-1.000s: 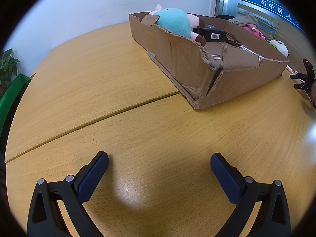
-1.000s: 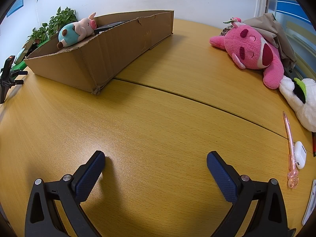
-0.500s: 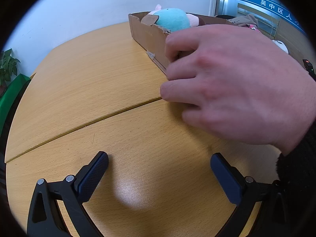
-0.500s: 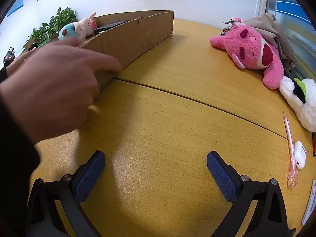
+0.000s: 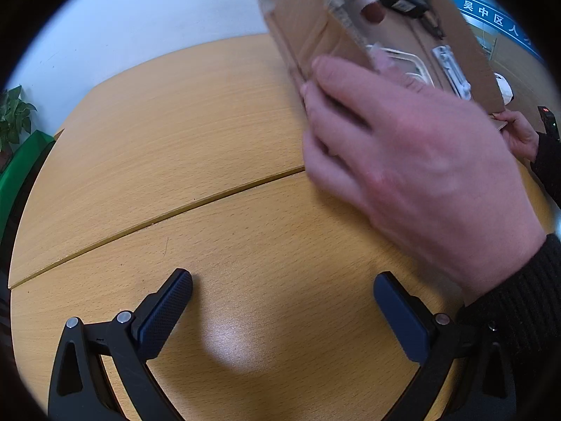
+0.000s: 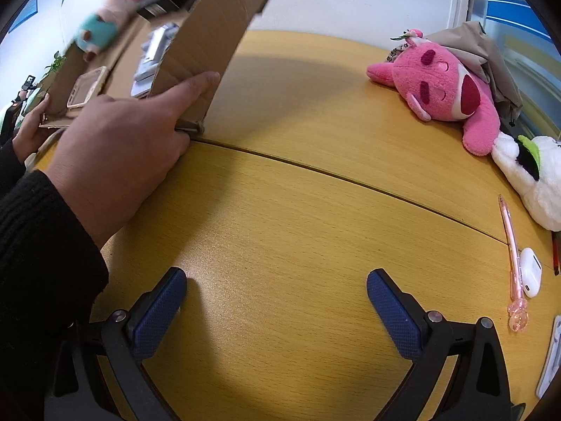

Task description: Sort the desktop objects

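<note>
A cardboard box (image 5: pixel 308 24) is tilted up steeply on its near edge, held by two bare hands (image 5: pixel 403 161). The box also shows in the right wrist view (image 6: pixel 210 35). Inside it a teal and pink plush pig (image 6: pixel 98 35), a black adapter (image 5: pixel 403 0) and flat white items slide, blurred. My left gripper (image 5: pixel 280 308) rests open and empty on the wooden table (image 5: pixel 157 133). My right gripper (image 6: pixel 277 305) rests open and empty too. A pink plush (image 6: pixel 441 87), a white plush (image 6: pixel 536 175), a pink pen (image 6: pixel 512 245) and a white earbud case (image 6: pixel 531 272) lie at the right.
A black-sleeved arm (image 6: pixel 38 263) crosses just left of my right gripper. A table seam (image 6: pixel 350 179) runs across ahead of both grippers. A green plant (image 5: pixel 14 115) stands off the table's far left. A flat white item (image 6: pixel 550 358) lies at the right edge.
A second ago the box lay flat and no hands showed. Hands came in, gripped the box and have tipped it up steeply; its contents shift. Both grippers stayed still.
</note>
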`<state>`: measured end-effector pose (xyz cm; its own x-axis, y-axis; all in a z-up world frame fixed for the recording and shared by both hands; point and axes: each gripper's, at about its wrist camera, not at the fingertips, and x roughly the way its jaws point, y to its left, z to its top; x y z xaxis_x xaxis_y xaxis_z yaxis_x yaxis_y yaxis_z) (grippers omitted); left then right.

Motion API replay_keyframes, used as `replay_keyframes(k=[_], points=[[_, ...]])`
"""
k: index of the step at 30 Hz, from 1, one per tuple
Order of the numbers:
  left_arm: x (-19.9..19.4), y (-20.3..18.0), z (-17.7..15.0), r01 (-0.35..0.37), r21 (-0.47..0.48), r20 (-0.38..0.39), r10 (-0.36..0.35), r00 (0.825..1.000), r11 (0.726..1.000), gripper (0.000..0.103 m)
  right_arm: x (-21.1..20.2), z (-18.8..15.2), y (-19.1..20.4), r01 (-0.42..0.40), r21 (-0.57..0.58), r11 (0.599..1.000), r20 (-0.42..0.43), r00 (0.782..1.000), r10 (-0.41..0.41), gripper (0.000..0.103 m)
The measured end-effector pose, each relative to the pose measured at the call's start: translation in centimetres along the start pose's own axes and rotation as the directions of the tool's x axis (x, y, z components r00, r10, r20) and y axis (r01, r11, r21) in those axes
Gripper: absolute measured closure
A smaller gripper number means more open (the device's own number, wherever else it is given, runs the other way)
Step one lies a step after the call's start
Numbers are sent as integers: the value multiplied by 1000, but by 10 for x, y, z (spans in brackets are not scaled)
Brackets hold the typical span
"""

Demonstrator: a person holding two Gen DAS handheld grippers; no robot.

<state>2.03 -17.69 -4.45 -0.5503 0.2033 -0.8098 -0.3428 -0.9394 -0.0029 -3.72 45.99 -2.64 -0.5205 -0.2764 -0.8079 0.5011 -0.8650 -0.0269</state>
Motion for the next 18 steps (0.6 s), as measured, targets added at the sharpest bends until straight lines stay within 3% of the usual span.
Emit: replay_keyframes(k=[18], points=[[9,1,8,-1,0,-1,1,1000,1000,0,-1,-2,2,1,0,1000,2,1000,-1,0]])
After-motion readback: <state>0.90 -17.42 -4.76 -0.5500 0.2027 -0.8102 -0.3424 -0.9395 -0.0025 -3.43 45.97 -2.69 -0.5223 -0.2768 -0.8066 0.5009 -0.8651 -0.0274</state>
